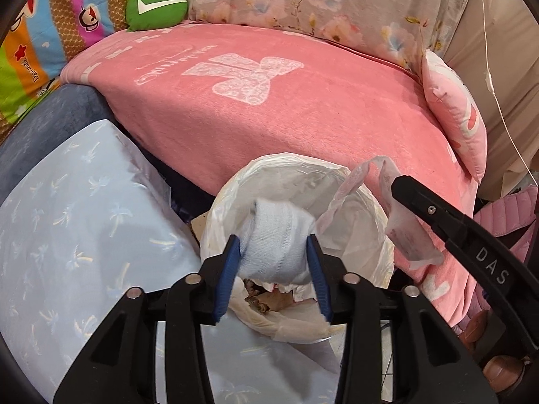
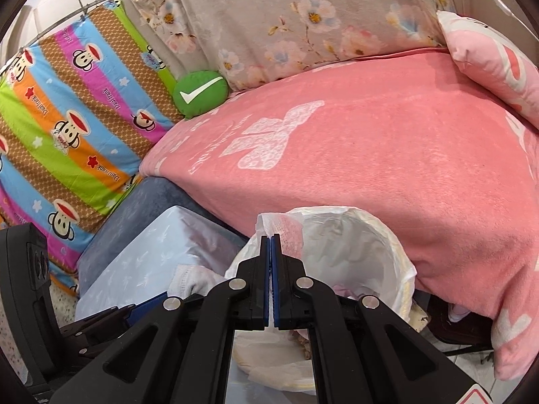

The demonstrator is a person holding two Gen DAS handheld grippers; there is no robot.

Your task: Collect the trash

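My left gripper (image 1: 274, 245) is shut on a rolled pale-blue cloth wad (image 1: 273, 235) and holds it over the open mouth of a bin lined with a white plastic bag (image 1: 357, 232). Brown scraps (image 1: 259, 301) lie inside the bin. My right gripper (image 2: 270, 237) is shut on a thin white wrapper (image 2: 281, 227) at the bin bag's (image 2: 353, 245) left rim. In the left wrist view the right gripper (image 1: 397, 185) comes in from the right with the wrapper (image 1: 401, 232) hanging from it.
A pink blanket (image 1: 269, 118) covers the bed behind the bin. A light-blue patterned box (image 1: 84, 219) stands left of the bin. A green check-mark cushion (image 1: 156, 6), a pink pillow (image 1: 454, 111) and a colourful monkey-print sheet (image 2: 67, 118) lie around the bed.
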